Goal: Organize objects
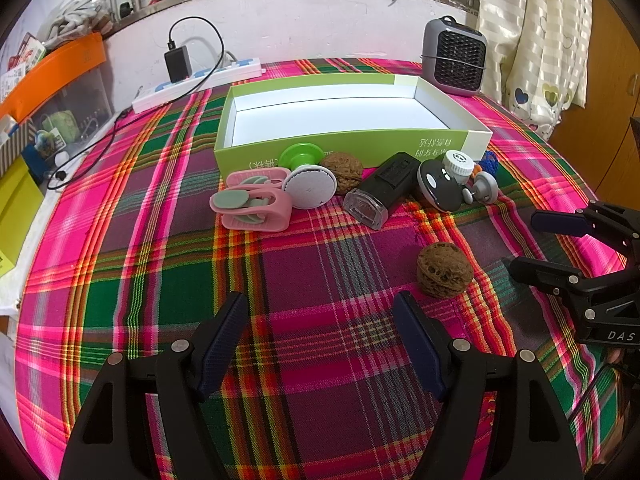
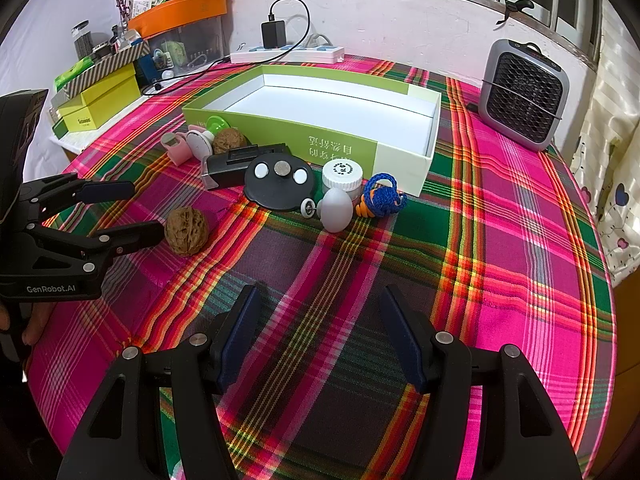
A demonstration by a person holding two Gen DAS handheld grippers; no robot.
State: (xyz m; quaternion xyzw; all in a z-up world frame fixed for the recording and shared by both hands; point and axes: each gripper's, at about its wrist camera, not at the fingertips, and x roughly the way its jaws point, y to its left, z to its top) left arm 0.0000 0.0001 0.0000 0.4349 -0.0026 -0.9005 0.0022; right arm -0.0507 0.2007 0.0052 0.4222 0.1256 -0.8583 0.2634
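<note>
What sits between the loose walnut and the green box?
The row of small items lies between the loose walnut and the green box, chiefly the black stamp and the round black disc. Lifted over them, nothing visible blocks the open top.

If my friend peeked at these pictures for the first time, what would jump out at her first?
Probably the bright pink, green and orange plaid tablecloth covering the whole table. Next, the big green and white box in the middle, empty inside, with a row of little things lined up along its near side. One walnut sits alone, nearer than the row, close to the open left gripper.
</note>
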